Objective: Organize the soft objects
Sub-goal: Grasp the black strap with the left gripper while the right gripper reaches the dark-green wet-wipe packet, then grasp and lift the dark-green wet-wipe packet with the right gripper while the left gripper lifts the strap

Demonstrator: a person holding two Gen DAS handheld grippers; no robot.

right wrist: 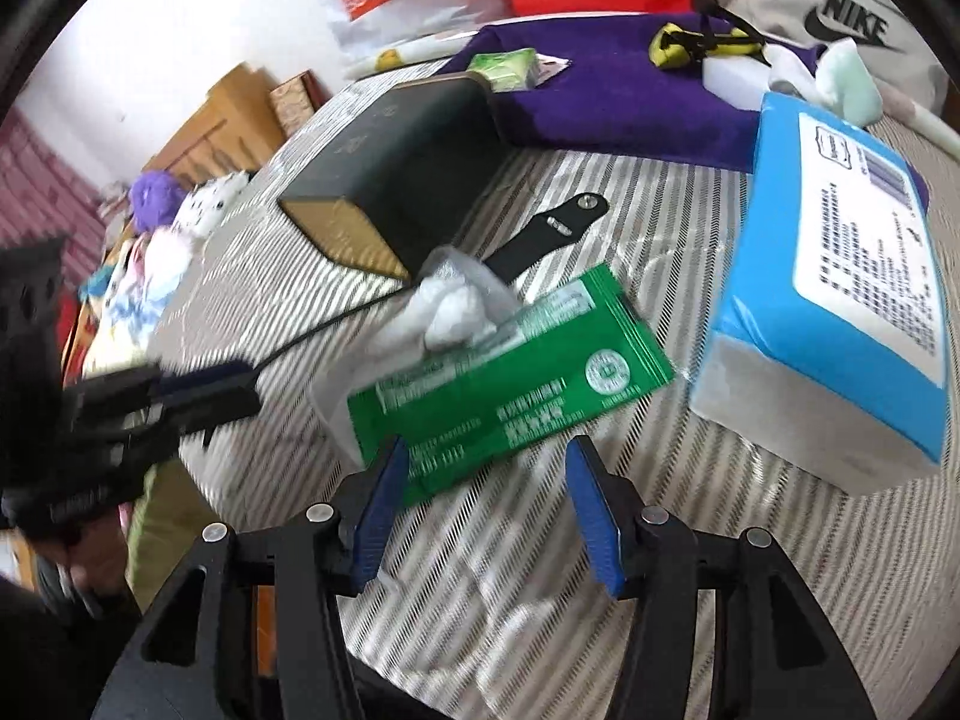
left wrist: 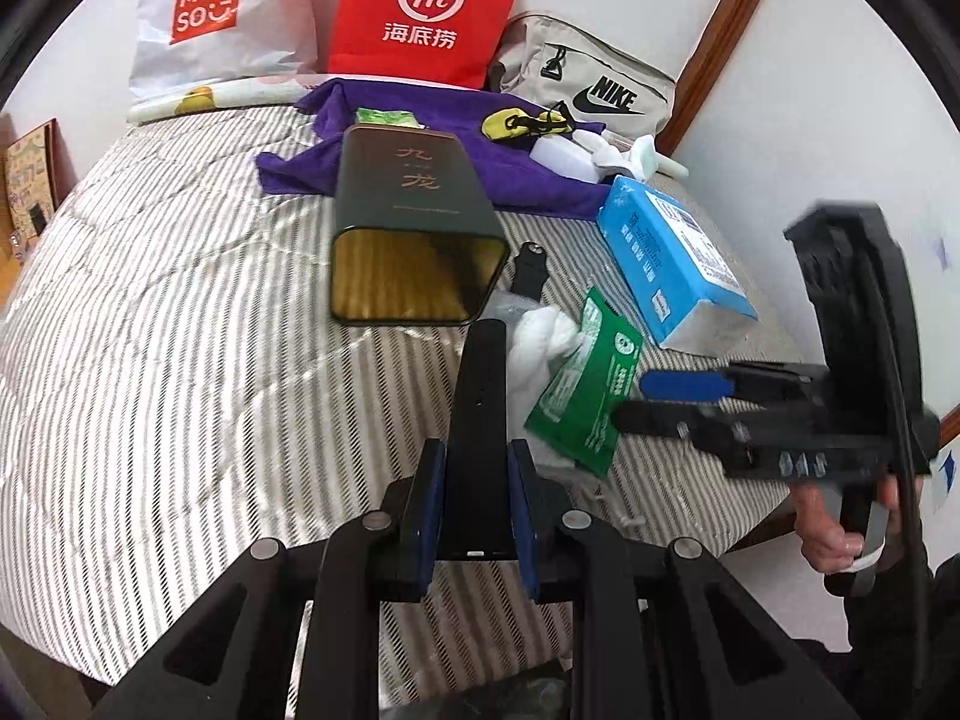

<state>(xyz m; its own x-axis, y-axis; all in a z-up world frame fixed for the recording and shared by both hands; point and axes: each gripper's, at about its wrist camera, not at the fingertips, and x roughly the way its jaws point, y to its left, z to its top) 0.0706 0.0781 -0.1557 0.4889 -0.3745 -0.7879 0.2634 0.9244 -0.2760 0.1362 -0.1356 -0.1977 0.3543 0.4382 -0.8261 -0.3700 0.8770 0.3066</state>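
Note:
My left gripper point(left wrist: 474, 480) is shut on a flat black strap point(left wrist: 480, 420) that points toward the open dark tin point(left wrist: 414, 234) lying on its side on the striped bed. A green tissue pack point(left wrist: 585, 396) with white tissue point(left wrist: 540, 342) pulled out lies right of the strap. My right gripper point(right wrist: 486, 504) is open, its blue pads either side of the green pack's point(right wrist: 510, 384) near edge. It also shows in the left wrist view point(left wrist: 660, 396) beside the pack. A second black strap point(right wrist: 546, 234) lies by the tin point(right wrist: 396, 180).
A blue tissue pack point(left wrist: 672, 258) lies at the right. A purple towel point(left wrist: 420, 150) at the back carries a small green pack, a yellow pouch point(left wrist: 510, 123) and white items. A Miniso bag point(left wrist: 204, 6), a red bag point(left wrist: 426, 6) and a Nike bag point(left wrist: 594, 84) stand against the wall.

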